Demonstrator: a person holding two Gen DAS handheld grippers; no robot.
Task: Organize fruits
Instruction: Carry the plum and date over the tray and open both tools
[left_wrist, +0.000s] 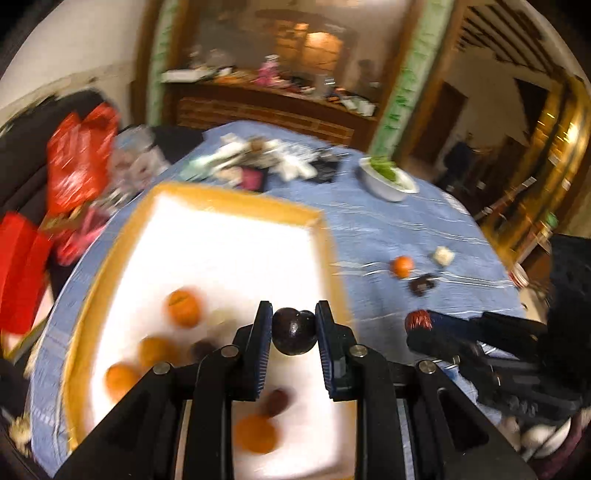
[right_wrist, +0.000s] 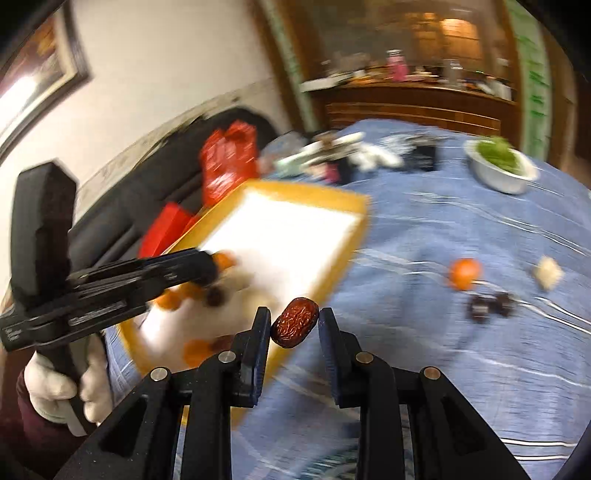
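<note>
Over the yellow-rimmed tray (left_wrist: 236, 194) you have both grippers loaded. Your left gripper (left_wrist: 294, 325) is clamped on a dark round fruit (left_wrist: 294, 332), carried above the tray's white floor; your right gripper (right_wrist: 294, 325) pinches a wrinkled red date (right_wrist: 295, 326) just off the tray's near corner, over the blue tablecloth (right_wrist: 443, 350)

The sorting looks well under way – several oranges (left_wrist: 183, 308) and a couple of dark fruits (left_wrist: 277, 400) already lie in the near end of the tray, though the blur makes an exact count unsafe. The far half of the tray is bare, so there is room

What is left, as far as you can see – the two fruits you are holding have to go down in the tray, and out on the cloth one orange (right_wrist: 464, 282) sits apart with small dark pieces (right_wrist: 491, 306) beside it and a pale lump (right_wrist: 547, 277) nearby. Whether the pale lump counts as fruit is not clear
</note>
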